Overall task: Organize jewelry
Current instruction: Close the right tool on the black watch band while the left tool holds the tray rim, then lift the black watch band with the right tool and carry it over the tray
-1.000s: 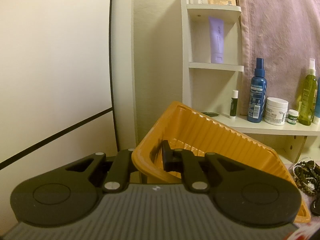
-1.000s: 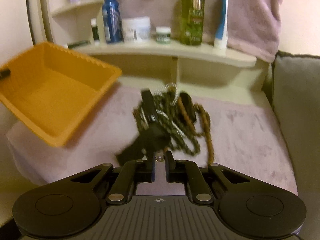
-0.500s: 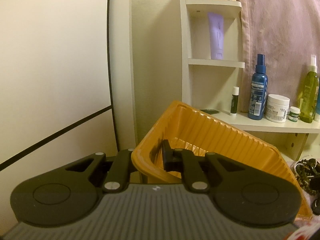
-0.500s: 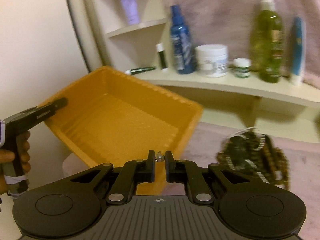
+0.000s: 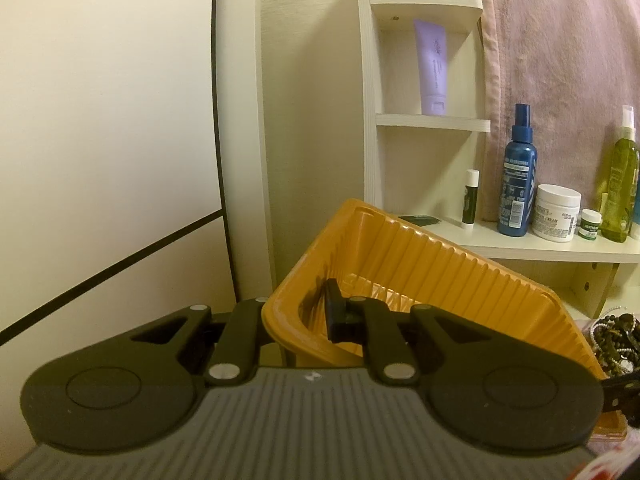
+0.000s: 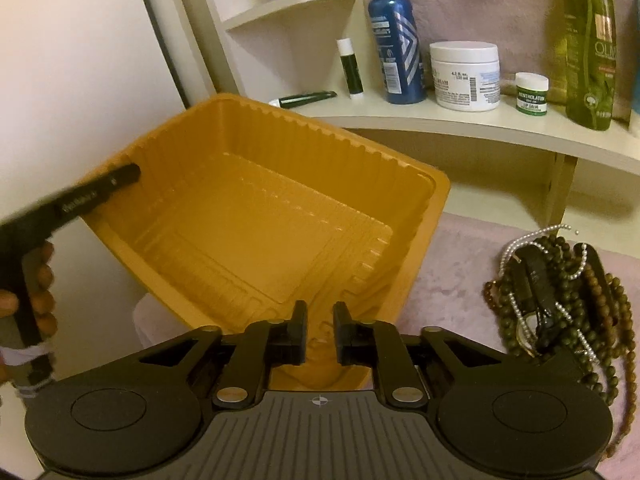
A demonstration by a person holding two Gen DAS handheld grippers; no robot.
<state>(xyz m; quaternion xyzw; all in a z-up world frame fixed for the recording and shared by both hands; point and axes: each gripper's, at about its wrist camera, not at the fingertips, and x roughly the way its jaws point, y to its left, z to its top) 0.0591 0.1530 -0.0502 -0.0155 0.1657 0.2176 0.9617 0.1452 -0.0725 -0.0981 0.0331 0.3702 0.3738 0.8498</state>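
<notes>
An orange ribbed plastic tray is held tilted, its left corner lifted. My left gripper is shut on the tray's rim, one finger inside the wall and one outside. In the right wrist view the tray shows a bare floor, and the left gripper's finger clamps its left rim, with a hand behind it. My right gripper hovers over the tray's near edge, its jaws opening with nothing visible between them. A tangled pile of beaded necklaces and bracelets lies on the pink cloth to the right.
A white shelf behind the tray carries a blue spray bottle, a white cream jar, a small green jar, a green bottle and a lip balm stick. A pink towel hangs behind it. A wall stands at left.
My right gripper swung left from the jewelry pile to above the tray with a small clear piece between its tips. Its jaws have now parted and the piece no longer shows. The left gripper kept its hold.
</notes>
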